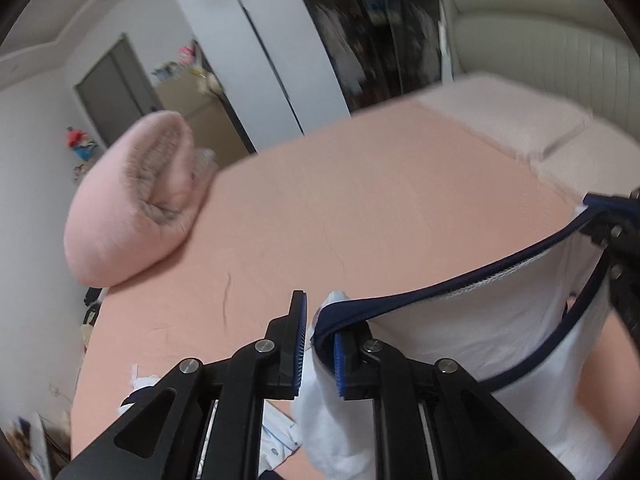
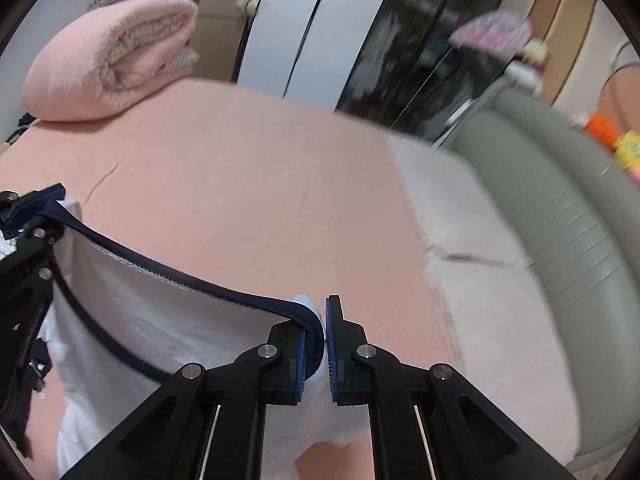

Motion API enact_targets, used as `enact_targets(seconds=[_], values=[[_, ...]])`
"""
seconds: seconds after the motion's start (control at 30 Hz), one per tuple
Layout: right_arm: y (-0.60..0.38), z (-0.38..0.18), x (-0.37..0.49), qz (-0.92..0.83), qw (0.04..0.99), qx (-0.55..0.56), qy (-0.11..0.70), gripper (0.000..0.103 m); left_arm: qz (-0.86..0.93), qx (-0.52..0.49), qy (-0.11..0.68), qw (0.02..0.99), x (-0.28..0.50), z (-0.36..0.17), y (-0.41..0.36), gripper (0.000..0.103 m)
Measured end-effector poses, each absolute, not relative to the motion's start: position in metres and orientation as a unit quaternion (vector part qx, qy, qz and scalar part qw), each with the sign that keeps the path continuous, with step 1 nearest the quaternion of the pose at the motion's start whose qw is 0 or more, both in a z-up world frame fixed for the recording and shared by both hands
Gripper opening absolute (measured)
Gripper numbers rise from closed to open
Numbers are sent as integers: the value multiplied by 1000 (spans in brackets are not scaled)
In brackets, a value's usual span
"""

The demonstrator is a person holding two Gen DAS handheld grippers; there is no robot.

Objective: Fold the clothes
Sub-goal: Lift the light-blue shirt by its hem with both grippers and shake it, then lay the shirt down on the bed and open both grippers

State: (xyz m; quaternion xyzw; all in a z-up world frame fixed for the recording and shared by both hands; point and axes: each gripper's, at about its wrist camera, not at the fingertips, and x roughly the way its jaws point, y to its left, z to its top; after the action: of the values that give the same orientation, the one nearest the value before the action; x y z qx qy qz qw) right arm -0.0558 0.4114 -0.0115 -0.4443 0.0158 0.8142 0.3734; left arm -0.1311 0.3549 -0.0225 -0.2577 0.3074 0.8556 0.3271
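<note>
A white garment (image 1: 472, 336) with a navy-trimmed edge (image 1: 460, 280) hangs stretched between my two grippers above the pink bed (image 1: 360, 200). My left gripper (image 1: 320, 344) is shut on one corner of the trimmed edge. In the right wrist view my right gripper (image 2: 316, 352) is shut on the other corner of the same garment (image 2: 160, 320). The right gripper shows at the right edge of the left wrist view (image 1: 616, 232). The left gripper shows at the left edge of the right wrist view (image 2: 28, 232). The garment's lower part hangs down out of sight.
A rolled pink quilt (image 1: 132, 200) lies at the bed's far left corner, also in the right wrist view (image 2: 108, 60). A pale blanket (image 2: 472, 248) and a grey padded headboard (image 2: 560, 216) are at the right. More clothes (image 1: 276, 436) lie below the left gripper. Dark wardrobe (image 2: 420, 52) behind.
</note>
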Motion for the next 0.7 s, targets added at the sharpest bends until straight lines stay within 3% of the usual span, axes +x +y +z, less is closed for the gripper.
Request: enact_targets(seconds=[0.13, 0.27, 0.37, 0.43, 0.47, 0.5, 0.7], values=[[432, -41, -61, 810, 357, -461, 56, 6, 841, -290, 318, 327, -150, -53, 367, 13], [452, -53, -65, 813, 340, -460, 113, 6, 831, -359, 277, 324, -171, -66, 380, 13], [467, -59, -66, 814, 315, -454, 181, 9, 825, -400, 236, 321, -184, -69, 383, 18], [473, -58, -67, 811, 320, -445, 202, 27, 833, -404, 211, 312, -189, -68, 381, 41], [476, -57, -67, 810, 323, -440, 213, 55, 834, -407, 204, 311, -191, -67, 381, 73], [477, -56, -67, 809, 331, -437, 210, 77, 834, -411, 199, 311, -193, -66, 381, 91], [477, -42, -63, 828, 341, -409, 176, 79, 836, -404, 193, 318, -189, -57, 380, 92]])
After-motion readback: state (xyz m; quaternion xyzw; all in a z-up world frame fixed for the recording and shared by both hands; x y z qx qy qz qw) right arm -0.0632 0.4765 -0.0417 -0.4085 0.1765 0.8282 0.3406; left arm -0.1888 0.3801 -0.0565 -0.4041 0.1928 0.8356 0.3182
